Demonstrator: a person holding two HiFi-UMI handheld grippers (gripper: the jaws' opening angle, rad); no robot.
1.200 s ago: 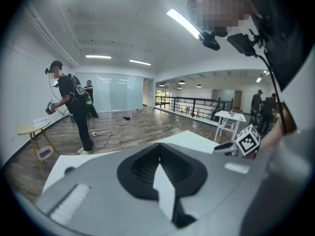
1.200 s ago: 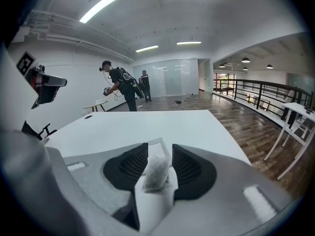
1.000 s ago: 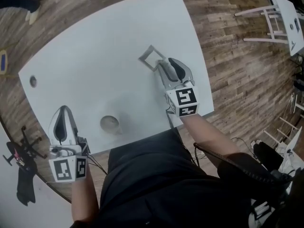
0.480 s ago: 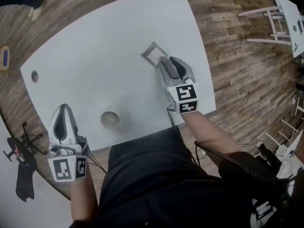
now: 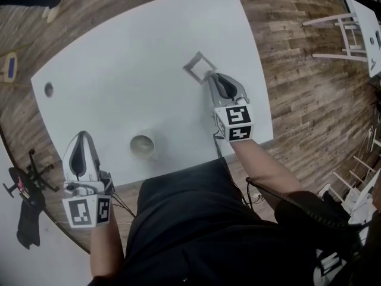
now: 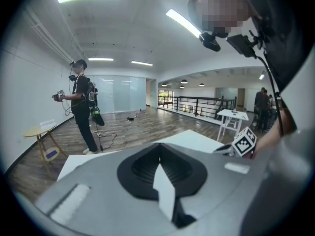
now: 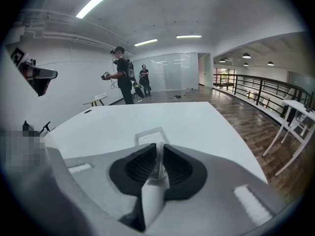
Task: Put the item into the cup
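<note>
A wooden floor (image 5: 297, 76) spreads beyond and to the right of the right tongs (image 5: 212, 80). A white side table (image 5: 357, 16) stands on it, well off to their right. The white worktop (image 5: 119, 64) lies under both tongs. Its near edge runs just behind the left tongs (image 5: 80, 138), and its right edge passes close beside the right tongs. The person (image 5: 196, 225), in dark clothes, stands right behind both tongs with a forearm reaching to each. Another person (image 7: 122, 77) stands on the floor far ahead of the right tongs, past the worktop's far edge.

The left tongs sit over the near left corner of the worktop, pointing away from the person. Their jaws are together, dark pads meeting at the tip, and nothing is between them.

The jaws of the right tongs have just been closing and now clamp the near edge of the item (image 5: 199, 68). It is a pale, flat square frame straight ahead of their tips. In the right gripper view a thin pale strip of it stands between the pads, and the rest looks flat against the worktop just beyond.

The cup (image 5: 142, 145) stands upright on the worktop, near the left tongs on their right side. It is well apart from the right tongs, to their left and nearer the person.

A small dark hole (image 5: 49, 89) marks the worktop ahead of the left tongs, slightly to their left.
</note>
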